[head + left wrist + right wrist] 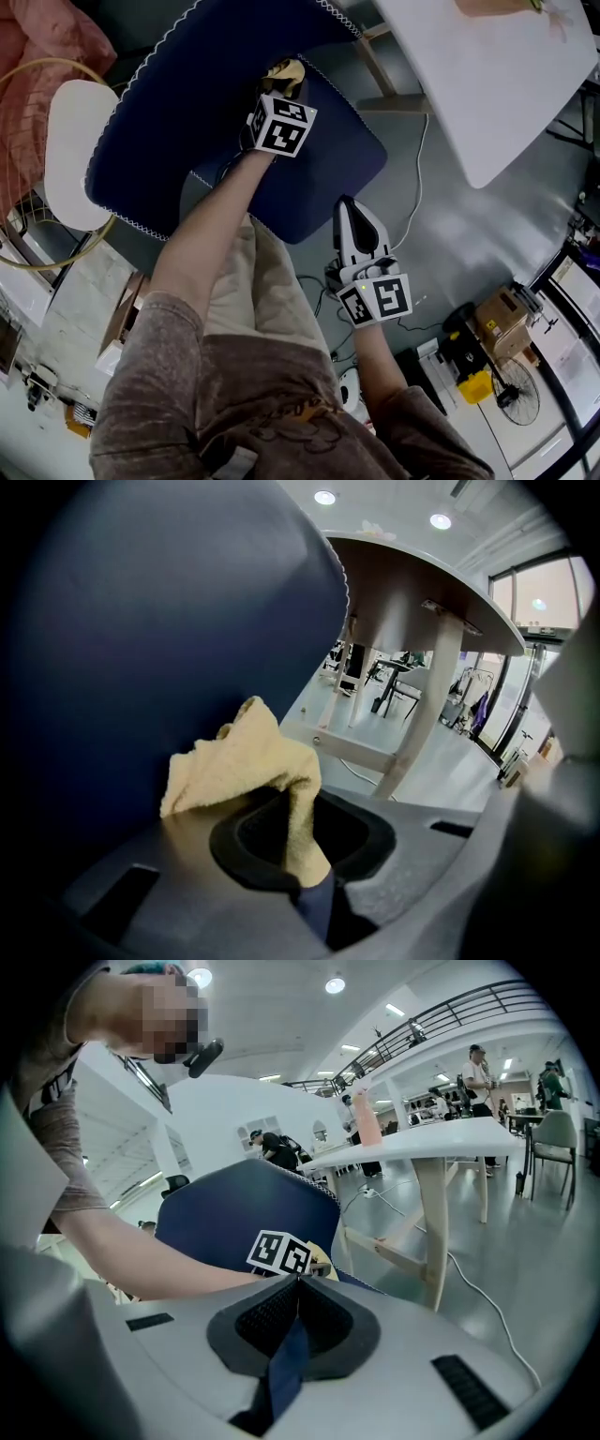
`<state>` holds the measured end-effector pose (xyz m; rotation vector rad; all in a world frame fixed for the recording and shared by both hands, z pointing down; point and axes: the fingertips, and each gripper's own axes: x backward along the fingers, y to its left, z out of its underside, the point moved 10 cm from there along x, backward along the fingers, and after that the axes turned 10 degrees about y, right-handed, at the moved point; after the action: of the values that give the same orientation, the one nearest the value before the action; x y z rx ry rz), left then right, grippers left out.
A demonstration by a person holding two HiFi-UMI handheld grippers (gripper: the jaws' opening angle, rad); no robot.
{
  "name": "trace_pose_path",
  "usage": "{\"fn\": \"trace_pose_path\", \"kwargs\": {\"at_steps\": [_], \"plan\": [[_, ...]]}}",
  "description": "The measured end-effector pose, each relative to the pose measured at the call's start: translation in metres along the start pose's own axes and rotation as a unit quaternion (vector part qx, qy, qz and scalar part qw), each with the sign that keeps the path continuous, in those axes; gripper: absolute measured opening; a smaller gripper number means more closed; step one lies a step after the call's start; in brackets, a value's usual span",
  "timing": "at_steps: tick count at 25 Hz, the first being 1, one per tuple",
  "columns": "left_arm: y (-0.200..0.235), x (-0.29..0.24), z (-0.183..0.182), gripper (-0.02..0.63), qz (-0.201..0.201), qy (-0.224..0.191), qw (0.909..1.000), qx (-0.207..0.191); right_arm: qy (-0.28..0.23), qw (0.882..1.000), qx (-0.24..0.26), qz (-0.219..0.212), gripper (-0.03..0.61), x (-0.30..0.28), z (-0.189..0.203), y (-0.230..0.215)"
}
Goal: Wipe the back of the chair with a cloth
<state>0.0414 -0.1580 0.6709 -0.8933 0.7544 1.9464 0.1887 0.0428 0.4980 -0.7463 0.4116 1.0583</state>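
The left hand-held gripper (302,860) pinches the yellow cloth (246,761); it stands lengthwise up from the jaws, top leaning left against the navy chair back (141,649); the right hand-held gripper (298,1283) is pressed together, empty.

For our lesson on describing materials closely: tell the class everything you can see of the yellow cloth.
The cloth is pale yellow with a looped, towel-like pile, soft and crumpled. One fold runs down between the jaws of the left gripper, which is shut on it. The rest bunches out beyond the jaws into a loose peak. That bunched end appears to lie against the navy chair back.
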Motion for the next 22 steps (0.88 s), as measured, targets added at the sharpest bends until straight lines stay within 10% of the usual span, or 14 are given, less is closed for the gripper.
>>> {"fn": "trace_pose_path", "kwargs": {"at_steps": [22], "plan": [[-0.028, 0.034, -0.021, 0.052, 0.089, -0.030, 0.9932, -0.069, -0.019, 1.000, -0.009, 0.004, 0.026, 0.005, -0.002, 0.003]]}}
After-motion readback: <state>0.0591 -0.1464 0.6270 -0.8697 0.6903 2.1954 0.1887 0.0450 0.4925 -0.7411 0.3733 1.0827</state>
